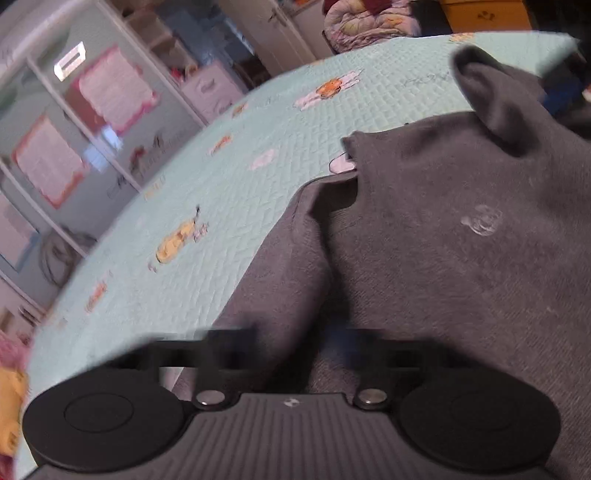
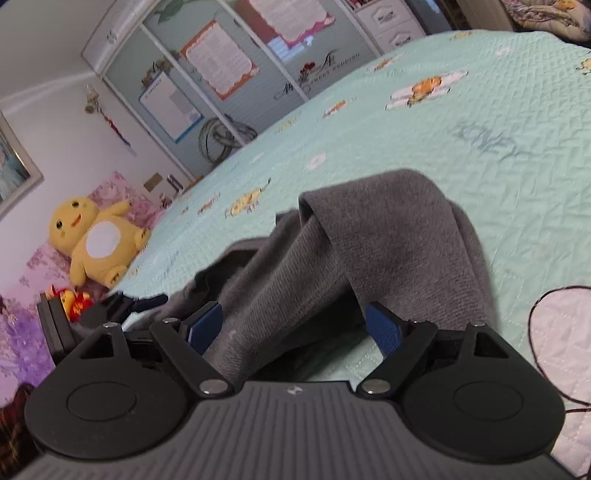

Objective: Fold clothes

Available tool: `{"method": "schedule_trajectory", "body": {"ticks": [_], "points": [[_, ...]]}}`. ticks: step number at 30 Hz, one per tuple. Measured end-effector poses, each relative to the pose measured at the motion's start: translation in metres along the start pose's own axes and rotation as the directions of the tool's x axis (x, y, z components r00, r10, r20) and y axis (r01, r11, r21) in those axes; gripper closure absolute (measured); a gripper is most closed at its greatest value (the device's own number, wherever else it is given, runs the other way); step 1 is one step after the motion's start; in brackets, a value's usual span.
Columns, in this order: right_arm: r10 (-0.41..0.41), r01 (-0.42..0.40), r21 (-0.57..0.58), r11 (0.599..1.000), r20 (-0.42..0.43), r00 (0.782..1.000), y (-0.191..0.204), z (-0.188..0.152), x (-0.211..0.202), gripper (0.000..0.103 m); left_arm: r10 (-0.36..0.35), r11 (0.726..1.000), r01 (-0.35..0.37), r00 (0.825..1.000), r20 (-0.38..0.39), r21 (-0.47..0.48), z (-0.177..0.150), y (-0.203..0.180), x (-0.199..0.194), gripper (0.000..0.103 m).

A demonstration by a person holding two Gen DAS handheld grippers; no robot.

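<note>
A dark grey top with a small pale logo on it lies rumpled on a mint-green quilted bedspread. One sleeve end stands up at the far right of the left wrist view. My left gripper is blurred, low over the garment's near edge, and is shut with grey cloth bunched between its fingers. In the right wrist view a fold of the grey top drapes toward me. It hangs between the blue pads of my right gripper, whose jaws stand wide open.
The bedspread stretches far beyond the garment, printed with cartoon figures. A yellow plush toy sits at the bed's left end on pink and purple bedding. A wardrobe with posters stands behind the bed. Bundled bedding lies past the far edge.
</note>
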State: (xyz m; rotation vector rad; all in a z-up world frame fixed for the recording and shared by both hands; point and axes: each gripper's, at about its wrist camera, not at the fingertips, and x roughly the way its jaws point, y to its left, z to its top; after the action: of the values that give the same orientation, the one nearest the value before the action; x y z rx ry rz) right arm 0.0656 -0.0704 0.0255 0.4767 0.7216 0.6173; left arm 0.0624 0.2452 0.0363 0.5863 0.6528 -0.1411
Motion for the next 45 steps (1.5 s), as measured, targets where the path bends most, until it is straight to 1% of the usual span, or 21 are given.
{"method": "schedule_trajectory", "body": {"ticks": [2, 4, 6, 10, 12, 13, 14, 15, 17, 21, 25, 29, 32, 34, 37, 39, 40, 41, 42, 43, 45], "points": [[0.008, -0.008, -0.01, 1.0, -0.026, 1.0, 0.003, -0.004, 0.007, 0.019, -0.039, 0.994, 0.041, 0.999, 0.014, -0.098, 0.009, 0.027, -0.001, 0.097], [0.007, -0.008, -0.023, 1.0, -0.052, 0.999, 0.004, -0.005, 0.015, 0.019, -0.026, 0.976, 0.037, 0.998, 0.052, -0.216, 0.026, 0.063, -0.001, 0.097], [-0.014, 0.012, -0.032, 0.999, -0.068, 0.998, 0.006, -0.008, 0.023, 0.019, -0.033, 0.933, 0.059, 0.996, 0.077, -0.355, 0.042, 0.104, 0.006, 0.097], [-0.041, 0.039, -0.033, 0.999, -0.065, 0.997, 0.009, -0.012, 0.034, 0.019, 0.025, 0.864, -0.008, 0.999, 0.027, -0.503, 0.06, 0.149, 0.048, 0.096], [-0.05, 0.048, -0.036, 0.998, -0.049, 0.998, 0.01, -0.016, 0.038, 0.019, 0.036, 0.842, -0.057, 0.998, -0.049, -0.537, 0.059, 0.151, 0.074, 0.084], [-0.054, 0.052, -0.038, 0.998, -0.041, 0.998, 0.01, -0.018, 0.04, 0.019, 0.048, 0.827, -0.089, 0.995, -0.088, -0.555, 0.055, 0.15, 0.085, 0.062], [-0.057, 0.056, -0.043, 0.998, -0.037, 0.998, 0.01, -0.019, 0.042, 0.019, 0.049, 0.809, -0.104, 0.993, -0.109, -0.579, 0.048, 0.149, 0.09, 0.042], [-0.06, 0.059, -0.052, 0.997, -0.032, 0.998, 0.011, -0.021, 0.042, 0.019, 0.045, 0.789, -0.109, 0.992, -0.12, -0.604, 0.04, 0.148, 0.092, 0.036], [-0.065, 0.063, -0.065, 0.996, -0.026, 0.998, 0.012, -0.023, 0.043, 0.019, 0.036, 0.759, -0.09, 0.995, -0.097, -0.645, 0.022, 0.146, 0.083, 0.035], [-0.069, 0.067, -0.075, 0.995, -0.025, 0.997, 0.015, -0.023, 0.043, 0.019, 0.076, 0.712, -0.072, 0.997, -0.025, -0.699, -0.012, 0.145, 0.038, 0.034], [-0.067, 0.065, -0.076, 0.995, -0.027, 0.997, 0.016, -0.023, 0.041, 0.019, 0.076, 0.698, -0.041, 0.997, 0.017, -0.715, -0.048, 0.137, -0.019, 0.029], [-0.062, 0.06, -0.073, 0.996, -0.03, 0.998, 0.016, -0.02, 0.041, 0.019, 0.055, 0.685, -0.079, 0.997, -0.057, -0.724, -0.102, 0.123, -0.07, 0.029], [-0.06, 0.058, -0.069, 0.996, -0.031, 0.998, 0.015, -0.019, 0.041, 0.019, 0.035, 0.637, -0.109, 0.993, -0.113, -0.763, -0.144, 0.117, -0.102, 0.028], [-0.062, 0.059, -0.069, 0.996, -0.032, 0.998, 0.016, -0.019, 0.041, 0.019, 0.018, 0.618, -0.121, 0.99, -0.14, -0.776, -0.167, 0.113, -0.114, 0.027], [-0.064, 0.062, -0.071, 0.996, -0.033, 0.997, 0.016, -0.019, 0.042, 0.019, -0.033, 0.623, -0.147, 0.976, -0.214, -0.769, -0.188, 0.103, -0.108, 0.022], [-0.067, 0.064, -0.073, 0.995, -0.033, 0.997, 0.016, -0.019, 0.042, 0.019, -0.073, 0.635, -0.123, 0.973, -0.217, -0.763, -0.192, 0.1, -0.1, 0.024], [-0.068, 0.065, -0.074, 0.995, -0.032, 0.997, 0.017, -0.02, 0.042, 0.019, -0.074, 0.646, -0.104, 0.978, -0.197, -0.756, -0.191, 0.1, -0.098, 0.037], [-0.069, 0.066, -0.076, 0.995, -0.032, 0.997, 0.017, -0.02, 0.043, 0.019, -0.077, 0.642, -0.093, 0.98, -0.184, -0.761, -0.188, 0.105, -0.095, 0.077], [-0.069, 0.067, -0.078, 0.995, -0.031, 0.997, 0.017, -0.02, 0.043, 0.019, -0.082, 0.63, -0.086, 0.981, -0.175, -0.772, -0.183, 0.112, -0.091, 0.096], [-0.07, 0.067, -0.08, 0.995, -0.031, 0.997, 0.017, -0.02, 0.043, 0.019, -0.086, 0.618, -0.078, 0.982, -0.166, -0.782, -0.179, 0.119, -0.087, 0.096], [-0.072, 0.069, -0.084, 0.994, -0.03, 0.997, 0.017, -0.021, 0.043, 0.019, 0.025, 0.641, -0.157, 0.983, -0.184, -0.751, -0.162, 0.138, -0.081, 0.097]]}}
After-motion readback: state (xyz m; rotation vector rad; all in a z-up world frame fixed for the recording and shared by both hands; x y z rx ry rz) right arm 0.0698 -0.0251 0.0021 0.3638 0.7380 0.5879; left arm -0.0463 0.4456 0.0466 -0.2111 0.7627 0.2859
